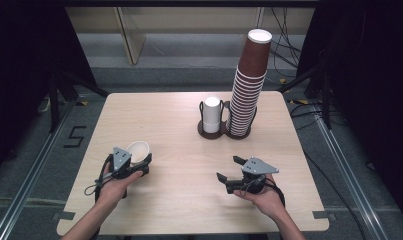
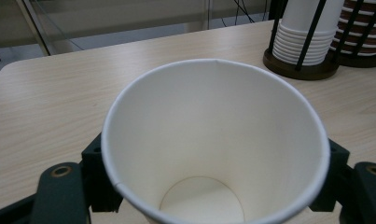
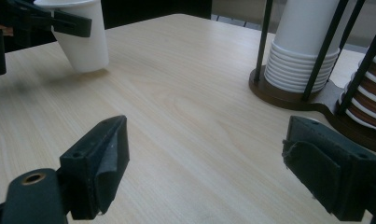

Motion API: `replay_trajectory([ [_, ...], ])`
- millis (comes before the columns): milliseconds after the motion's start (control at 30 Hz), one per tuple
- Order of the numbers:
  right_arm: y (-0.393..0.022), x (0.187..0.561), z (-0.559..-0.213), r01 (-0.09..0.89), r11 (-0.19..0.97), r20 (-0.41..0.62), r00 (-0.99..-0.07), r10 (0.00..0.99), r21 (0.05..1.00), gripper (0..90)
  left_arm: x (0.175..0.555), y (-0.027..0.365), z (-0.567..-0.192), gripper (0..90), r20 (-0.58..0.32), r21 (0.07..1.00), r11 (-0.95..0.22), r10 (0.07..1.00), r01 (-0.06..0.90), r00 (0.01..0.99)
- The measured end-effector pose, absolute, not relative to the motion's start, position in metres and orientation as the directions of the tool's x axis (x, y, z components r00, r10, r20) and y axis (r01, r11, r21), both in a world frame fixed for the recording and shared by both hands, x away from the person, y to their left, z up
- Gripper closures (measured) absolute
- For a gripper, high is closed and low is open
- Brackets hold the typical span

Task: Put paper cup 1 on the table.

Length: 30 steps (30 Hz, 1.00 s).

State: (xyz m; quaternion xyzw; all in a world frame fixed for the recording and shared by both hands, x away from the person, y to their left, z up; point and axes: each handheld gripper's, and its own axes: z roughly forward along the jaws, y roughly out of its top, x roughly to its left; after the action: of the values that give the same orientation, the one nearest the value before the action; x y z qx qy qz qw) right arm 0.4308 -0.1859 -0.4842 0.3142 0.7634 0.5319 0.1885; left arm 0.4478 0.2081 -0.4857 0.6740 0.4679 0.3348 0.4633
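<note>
- White paper cup (image 1: 138, 150) held in the left tool (image 1: 141, 165), at about 8 o'clock on the surface (image 1: 179, 200), tipped so the mouth faces up and toward the far edge.
- Jaws pressing on opposite sides of the cup wall just under the rim, clear in the left gripper view (image 2: 213, 140); gripping the cup, not crushing it.
- Probably very light and thin-walled: easy to lift, easy to dent or squeeze oval under a hard pinch.
- Rolled rim likely the stiffest band; best hold just below it, across the widest part, with gentle pressure.
- Smooth, waxy-looking wall, so liable to slip or swivel between the pads if the grip loosens.
- Right tool (image 1: 228, 170) at about 5 o'clock, jaws spread wide with nothing between them, hovering low over bare wood.
- Dark two-ring holder (image 1: 224, 131) at about 1 o'clock: short stack of white cups (image 1: 212, 114) in one ring, tall leaning stack of brown cups (image 1: 250, 85) in the other; tall stack likely easy to topple.
- Pale wood-grain surface, flat and matte, with plenty of free space.
- Grey floor, cables and dark drapes around; a "5" marked on the floor at 9 o'clock.
</note>
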Motion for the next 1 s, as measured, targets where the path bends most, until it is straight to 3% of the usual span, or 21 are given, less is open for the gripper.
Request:
replay_trajectory([
  [433, -0.187, 0.431, -0.482, 0.285, 0.238, 0.045, -0.721, 0.691, 0.928, 14.3, 0.449, 0.205, -0.496, 22.9, 0.013, 0.919, -0.151, 0.935, 0.365, 0.354],
  [467, -0.189, 0.434, -0.482, 0.239, 0.245, 0.002, -0.720, 0.694, 0.940, 13.4, 0.449, 0.206, -0.496, 22.3, 0.004, 0.918, -0.147, 0.933, 0.368, 0.360],
  [533, -0.189, 0.432, -0.480, 0.272, 0.229, 0.035, -0.711, 0.703, 0.935, 11.6, 0.450, 0.207, -0.495, 18.3, -0.001, 0.913, -0.147, 0.933, 0.381, 0.361],
  [667, -0.191, 0.434, -0.478, 0.256, 0.235, 0.018, -0.710, 0.704, 0.938, 8.3, 0.449, 0.208, -0.491, 0.6, -0.013, 0.912, -0.141, 0.928, 0.386, 0.372],
  [733, -0.191, 0.433, -0.478, 0.287, 0.219, 0.053, -0.709, 0.703, 0.932, 5.9, 0.445, 0.207, -0.485, 0.0, -0.001, 0.916, -0.151, 0.925, 0.371, 0.379],
  [933, -0.193, 0.436, -0.477, 0.258, 0.234, 0.021, -0.713, 0.701, 0.937, 2.0, 0.438, 0.206, -0.475, 0.0, 0.016, 0.924, -0.152, 0.932, 0.350, 0.363],
  [1000, -0.193, 0.434, -0.476, 0.302, 0.218, 0.062, -0.702, 0.710, 0.928, 1.7, 0.436, 0.206, -0.470, 0.0, 0.010, 0.931, -0.139, 0.934, 0.338, 0.356],
])
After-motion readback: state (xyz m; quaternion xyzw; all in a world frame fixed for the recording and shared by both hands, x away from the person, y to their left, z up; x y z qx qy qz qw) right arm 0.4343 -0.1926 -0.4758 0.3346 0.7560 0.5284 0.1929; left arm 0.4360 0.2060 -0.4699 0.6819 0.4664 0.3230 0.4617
